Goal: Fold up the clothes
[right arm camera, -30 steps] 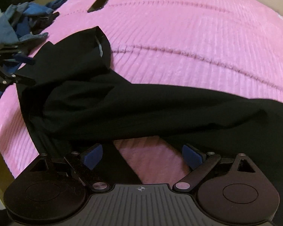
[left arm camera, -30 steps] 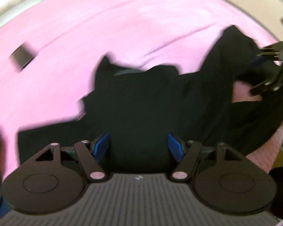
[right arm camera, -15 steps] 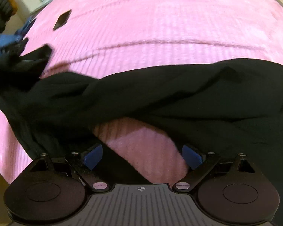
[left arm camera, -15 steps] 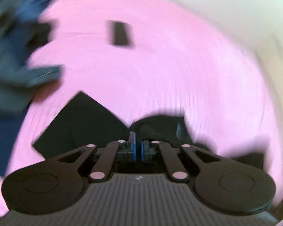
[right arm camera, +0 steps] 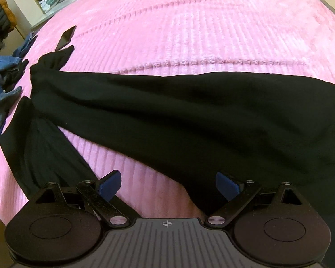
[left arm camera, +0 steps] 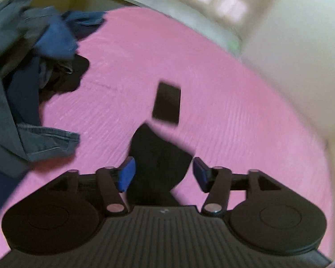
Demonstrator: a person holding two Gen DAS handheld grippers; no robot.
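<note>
Fingers of the left gripper (left arm camera: 163, 174) are standing apart around a pointed tip of the black garment (right arm camera: 181, 116) without pinching it, and the right gripper (right arm camera: 167, 184) is likewise gaping over bare pink bedspread (right arm camera: 212, 29) just short of the cloth. Beyond them the garment is lying in a long band across the bed, with a dark phone (left arm camera: 167, 103) just past its tip and a heap of blue denim clothes (left arm camera: 29, 71) sitting off to the left.
</note>
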